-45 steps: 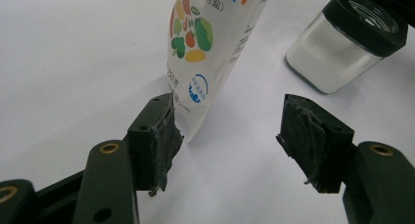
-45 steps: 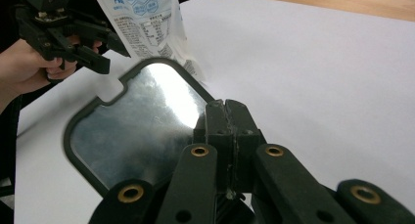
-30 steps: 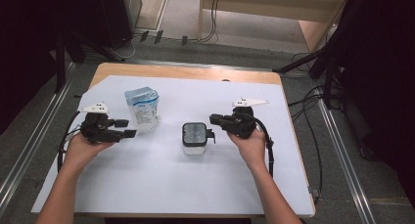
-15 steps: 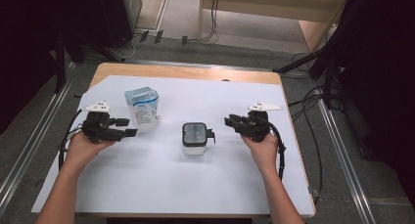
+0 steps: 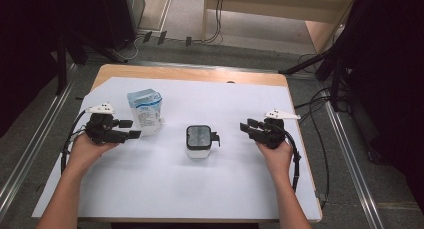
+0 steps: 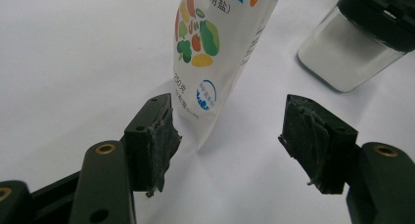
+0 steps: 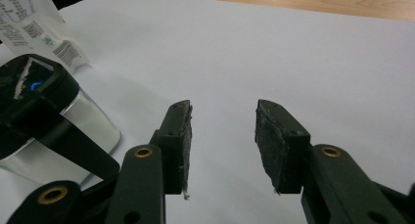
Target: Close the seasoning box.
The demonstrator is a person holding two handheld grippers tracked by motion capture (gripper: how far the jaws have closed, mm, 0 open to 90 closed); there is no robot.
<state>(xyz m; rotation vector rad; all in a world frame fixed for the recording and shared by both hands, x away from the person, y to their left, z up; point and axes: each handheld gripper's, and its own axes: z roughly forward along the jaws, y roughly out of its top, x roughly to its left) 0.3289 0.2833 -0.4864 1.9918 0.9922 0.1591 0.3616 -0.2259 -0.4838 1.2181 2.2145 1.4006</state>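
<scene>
The left gripper (image 6: 230,141) has its fingers spread, empty, just short of the upright salt pouch (image 6: 220,48), whose vegetable print its view reveals. The right gripper (image 7: 222,145), fingers just opening on nothing, sits beside the black-lidded jar (image 5: 199,141) mid-table (image 5: 225,199).

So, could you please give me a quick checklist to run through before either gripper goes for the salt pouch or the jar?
1. Left gripper open, nothing between its jaws: ok.
2. Salt pouch upright and just ahead of the left gripper, not touched: ok.
3. Right gripper free of load: ok; its jaws have just been opening, with bare white sheet between them.
4. Jar upright between the two grippers, black lid on top: ok.
5. Lid fully latched: cannot tell.
6. Jar apart from the pouch, with a gap for the jaws: ok.
</scene>
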